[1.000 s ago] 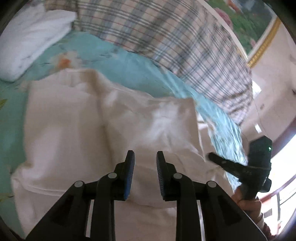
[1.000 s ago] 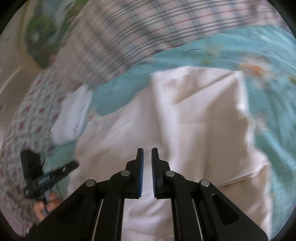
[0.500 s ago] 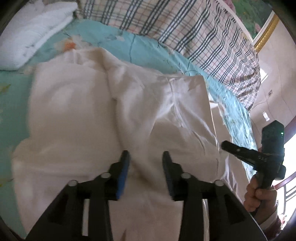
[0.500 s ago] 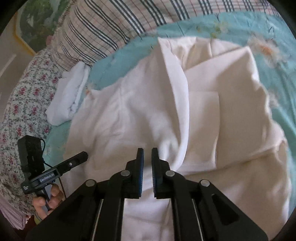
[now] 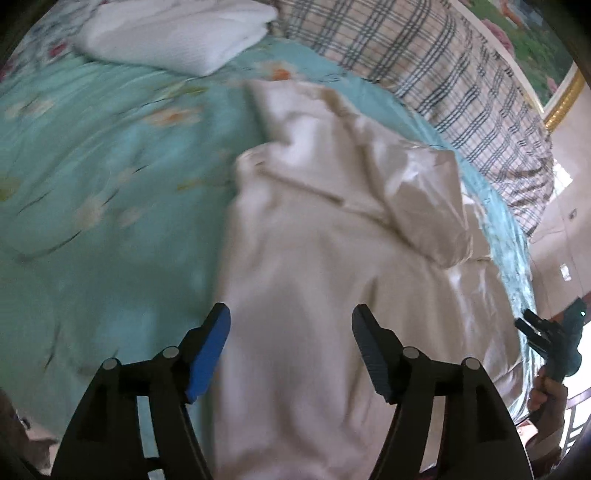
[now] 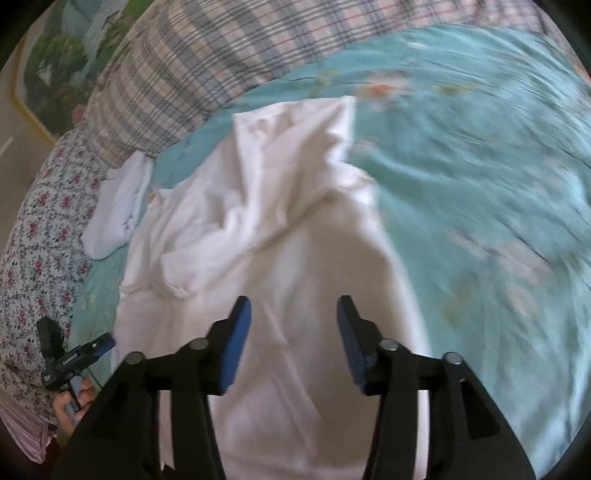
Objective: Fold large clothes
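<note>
The left gripper (image 5: 290, 325) now stands with its jaws spread wide, having just been opening from the near-closed gap of a second ago, and nothing is pinched between its blue pads; the cream garment (image 5: 332, 258) simply lies below the gap. The right gripper (image 6: 293, 314) has likewise just been opening from almost shut, its jaws apart over the same garment (image 6: 280, 229) and clamping nothing. Since the earlier frames the cloth has gone from a broad spread sheet to a narrower, bunched strip running away from both cameras, with a rumpled fold lying on its far half, and more bedspread shows beside it. Both grippers point downward at a slant over the near end of the garment; in the left view the right one appears at the right edge, held in a hand (image 5: 546, 395), and in the right view the left one sits at the lower left in the other hand (image 6: 74, 402). Motion blur smears the cloth edges, so the exact fold lines are probably not readable. The garment rests on a turquoise floral bedspread (image 5: 92, 184). A folded white towel (image 5: 173, 33) lies at the far left, a plaid pillow (image 5: 443, 74) along the far side, and a gold-framed picture (image 5: 524, 40) hangs on the wall beyond.
</note>
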{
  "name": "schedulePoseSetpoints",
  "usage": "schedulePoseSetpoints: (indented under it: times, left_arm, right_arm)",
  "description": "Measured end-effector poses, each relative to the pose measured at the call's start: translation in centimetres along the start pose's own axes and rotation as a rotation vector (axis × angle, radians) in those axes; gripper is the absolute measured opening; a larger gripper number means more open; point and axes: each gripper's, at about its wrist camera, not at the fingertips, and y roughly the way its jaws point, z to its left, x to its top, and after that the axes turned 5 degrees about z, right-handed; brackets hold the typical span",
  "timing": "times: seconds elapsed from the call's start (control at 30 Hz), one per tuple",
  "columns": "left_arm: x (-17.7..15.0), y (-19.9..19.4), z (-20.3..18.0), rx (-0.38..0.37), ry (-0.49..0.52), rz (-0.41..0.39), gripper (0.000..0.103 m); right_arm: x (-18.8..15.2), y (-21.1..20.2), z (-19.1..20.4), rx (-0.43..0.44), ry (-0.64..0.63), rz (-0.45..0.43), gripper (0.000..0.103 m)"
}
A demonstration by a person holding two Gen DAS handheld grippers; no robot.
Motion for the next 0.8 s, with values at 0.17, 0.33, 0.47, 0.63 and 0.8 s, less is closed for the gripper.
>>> schedulePoseSetpoints:
  times: [0.17, 0.33, 0.47, 0.63, 0.8]
  left_arm:
    - [-2.9, -0.8, 2.0, -0.019, -0.016, 0.064, 0.076]
    - [-6.2, -1.5, 1.6, -0.092, -0.003, 0.097, 0.085]
    - [-8.5, -1.9, 0.0, -0.125, 0.037, 0.092, 0.084]
    - [-9.6, -2.2, -1.7, -0.225, 0.075, 0.094, 0.067]
    - [-10.4, -1.8, -0.5, -0.241, 0.031, 0.125, 0.056]
  right_arm:
    - [-2.3, -3.7, -4.1, -0.057, 0.058, -0.029, 0.057]
    - [-4.8, -4.6, -7.1, -0.041, 0.11, 0.03, 0.057]
    - [-7.1, -4.6, -6.8, 0.049, 0.092, 0.06, 0.057]
    - [-8.9, -3.7, -4.5, 0.159, 0.047, 0.056, 0.057]
    - [-9.2, -3.7, -5.0, 0.188, 0.07, 0.039, 0.054]
